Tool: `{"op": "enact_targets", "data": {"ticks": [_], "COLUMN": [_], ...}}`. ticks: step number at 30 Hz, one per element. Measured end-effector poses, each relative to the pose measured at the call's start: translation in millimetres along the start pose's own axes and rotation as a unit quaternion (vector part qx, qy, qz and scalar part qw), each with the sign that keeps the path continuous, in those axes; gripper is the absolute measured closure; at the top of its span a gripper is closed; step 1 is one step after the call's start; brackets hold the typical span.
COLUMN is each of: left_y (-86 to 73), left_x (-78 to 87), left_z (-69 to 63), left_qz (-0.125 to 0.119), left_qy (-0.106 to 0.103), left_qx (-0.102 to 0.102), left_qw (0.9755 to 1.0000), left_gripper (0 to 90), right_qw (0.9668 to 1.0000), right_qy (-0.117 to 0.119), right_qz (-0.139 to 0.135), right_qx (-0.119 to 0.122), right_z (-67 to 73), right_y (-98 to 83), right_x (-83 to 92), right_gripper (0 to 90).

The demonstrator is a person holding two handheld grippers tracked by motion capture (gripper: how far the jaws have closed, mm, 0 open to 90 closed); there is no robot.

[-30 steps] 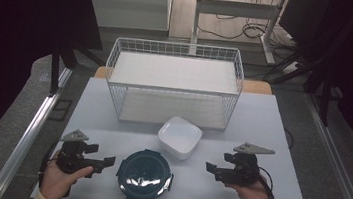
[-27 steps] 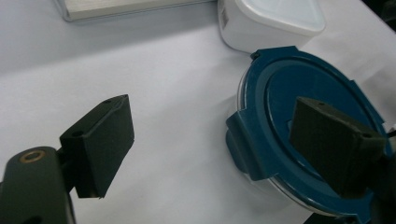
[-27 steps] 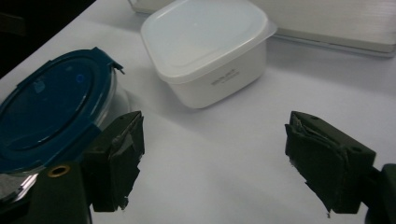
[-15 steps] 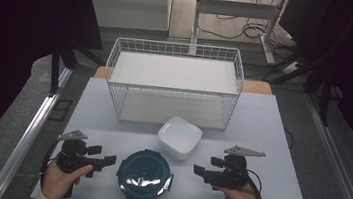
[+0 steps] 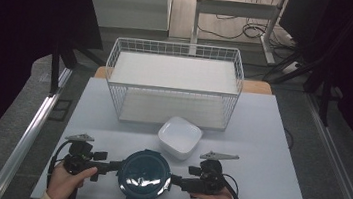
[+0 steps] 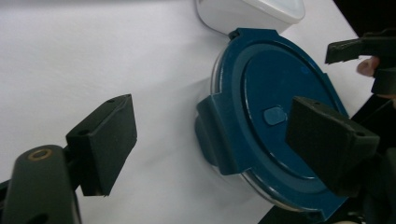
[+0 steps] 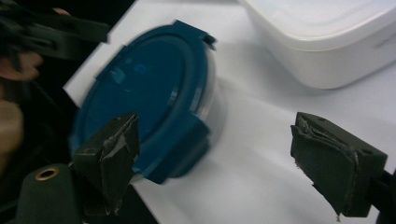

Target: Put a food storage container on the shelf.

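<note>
Currently both grippers are closing in on the round container with the blue clip-lid [image 5: 144, 176], which is sitting at the near edge of the white table [image 5: 268, 155], just in front of the white square dish [image 5: 179, 137]. Left gripper [image 5: 112, 165] is waiting at the container's left side, jaws apart, one side clip [image 6: 215, 135] lying ahead between them – no contact visible. Right gripper [image 5: 177, 182] is arriving at the right side; its jaws have just been opening and are standing wide, nothing between the pads. Wire basket [image 5: 117, 70] is standing behind, well apart. Judged step: approach, pre-grasp. Next move probably calls for lining each jaw pair on a clip before closing – gently, as the container may slide.
</note>
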State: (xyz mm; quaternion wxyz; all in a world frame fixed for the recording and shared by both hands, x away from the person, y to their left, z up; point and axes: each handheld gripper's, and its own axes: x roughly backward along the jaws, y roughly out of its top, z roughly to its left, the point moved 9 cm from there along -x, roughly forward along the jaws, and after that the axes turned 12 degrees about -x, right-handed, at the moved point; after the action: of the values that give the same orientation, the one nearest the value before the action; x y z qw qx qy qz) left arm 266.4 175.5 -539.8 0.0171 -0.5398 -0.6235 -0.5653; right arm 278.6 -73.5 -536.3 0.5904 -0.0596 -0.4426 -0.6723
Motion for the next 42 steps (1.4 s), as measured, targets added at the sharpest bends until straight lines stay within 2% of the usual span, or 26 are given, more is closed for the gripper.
{"op": "enact_targets", "data": {"ticks": [4, 7, 12, 15, 20, 23, 24, 26, 27, 30, 31, 33, 34, 36, 37, 40, 42], "left_y": [-0.4, -0.4, -3.3, -7.2, -9.7, -12.2, -13.3, -16.9, -16.9, -19.9, -20.0, -20.1, -19.9, -19.8, -19.5, -18.6, -17.6], "left_x": [-6.9, -13.9, -22.6, -29.3, -32.7, -34.7, -35.4, -37.2, -37.2, -39.0, -39.2, -39.0, -38.9, -38.8, -38.9, -37.6, -35.8], "left_z": [-3.2, -6.5, -10.3, -12.5, -13.3, -14.7, -15.6, -17.6, -17.6, -19.5, -19.9, -19.3, -19.2, -19.2, -19.5, -18.5, -18.5], "left_qz": [0.001, 0.003, 0.012, 0.018, 0.022, 0.027, 0.027, 0.029, 0.029, 0.032, 0.033, 0.033, 0.034, 0.033, 0.031, 0.024, 0.019], "left_qy": [-0.022, -0.043, -0.056, -0.076, -0.089, -0.098, -0.103, -0.117, -0.117, -0.130, -0.133, -0.130, -0.130, -0.130, -0.129, -0.132, -0.135], "left_qx": [0.016, 0.030, 0.035, 0.050, 0.059, 0.061, 0.064, 0.075, 0.075, 0.081, 0.085, 0.088, 0.093, 0.096, 0.102, 0.112, 0.117], "left_qw": [0.9996, 0.9986, 0.9977, 0.9957, 0.9940, 0.9930, 0.9922, 0.9899, 0.9899, 0.9876, 0.9870, 0.9871, 0.9866, 0.9864, 0.9859, 0.9846, 0.9837], "left_gripper": [15.1, 14.9, 14.5, 15.5, 17.2, 18.2, 18.2, 19.9, 20.8, 24.5, 25.1, 25.6, 27.4, 28.1, 28.7, 32.1, 33.6], "right_qw": [0.9999, 0.9995, 0.9989, 0.9977, 0.9965, 0.9943, 0.9943, 0.9924, 0.9924, 0.9880, 0.9863, 0.9850, 0.9839, 0.9842, 0.9848, 0.9850, 0.9830], "right_qy": [-0.001, -0.003, -0.004, 0.003, 0.010, 0.017, 0.017, 0.021, 0.021, 0.026, 0.031, 0.034, 0.037, 0.036, 0.032, 0.028, 0.031], "right_qz": [-0.002, -0.001, 0.007, 0.013, 0.020, 0.020, 0.020, 0.020, 0.020, 0.025, 0.025, 0.025, 0.018, 0.013, -0.001, -0.006, -0.011], "right_qx": [-0.011, -0.031, -0.046, -0.066, -0.080, -0.104, -0.104, -0.120, -0.120, -0.150, -0.160, -0.167, -0.174, -0.173, -0.171, -0.170, -0.181], "right_z": [3.8, 6.0, 9.9, 15.1, 20.4, 23.0, 23.0, 24.7, 24.7, 24.8, 25.1, 24.5, 23.0, 22.2, 21.1, 21.1, 20.2], "right_y": [-0.3, -4.5, -11.6, -18.0, -25.4, -29.9, -29.9, -32.3, -32.3, -35.8, -36.4, -36.8, -35.0, -33.8, -29.7, -28.4, -28.7], "right_x": [-4.1, -11.2, -20.2, -29.9, -40.2, -45.6, -45.6, -47.7, -47.7, -52.0, -52.9, -53.7, -52.2, -51.1, -46.9, -44.6, -43.6], "right_gripper": [14.9, 14.2, 12.9, 12.0, 12.0, 12.0, 12.0, 12.2, 12.2, 15.4, 15.6, 15.9, 19.9, 22.1, 28.8, 30.5, 32.0]}}
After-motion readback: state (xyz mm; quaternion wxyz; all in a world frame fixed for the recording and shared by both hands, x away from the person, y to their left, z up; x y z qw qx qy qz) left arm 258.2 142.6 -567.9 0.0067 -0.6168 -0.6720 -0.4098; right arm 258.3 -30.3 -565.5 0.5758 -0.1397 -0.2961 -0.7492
